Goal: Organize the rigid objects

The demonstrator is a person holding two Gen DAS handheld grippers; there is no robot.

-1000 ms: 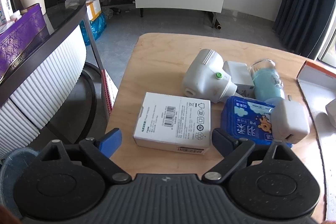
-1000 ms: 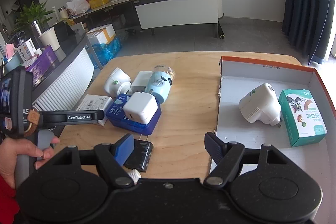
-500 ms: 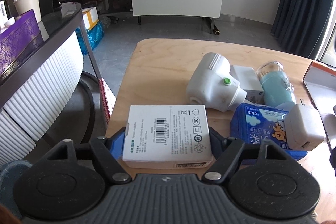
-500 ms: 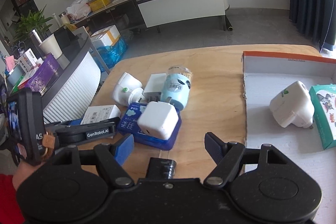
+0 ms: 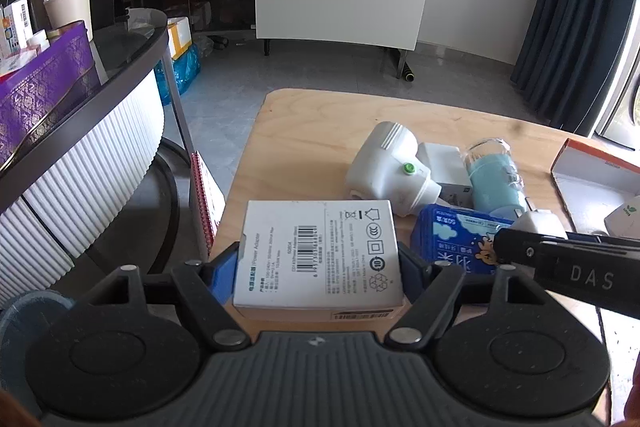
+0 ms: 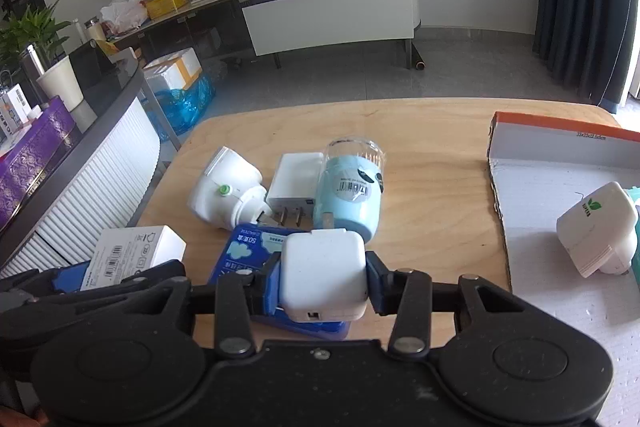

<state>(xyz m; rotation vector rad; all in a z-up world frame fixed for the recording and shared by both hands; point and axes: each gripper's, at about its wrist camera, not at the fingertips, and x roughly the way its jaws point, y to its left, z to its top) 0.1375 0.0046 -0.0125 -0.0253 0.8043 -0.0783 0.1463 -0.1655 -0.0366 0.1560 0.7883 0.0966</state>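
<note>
1. The left gripper (image 5: 318,267), at the bottom of its view, has its fingers clamped on the white box (image 5: 320,255).
2. The right gripper (image 6: 323,281) squeezes the white charger (image 6: 323,273), low in the middle, on the blue pack (image 6: 248,255).
3. Lift both straight up; do not bump the pile.
4. The orange-edged tray (image 6: 532,195), at the right, has open room.

Left tongs (image 5: 318,267) and right tongs (image 6: 322,281) each sit clamped around an item, side by side.
</note>
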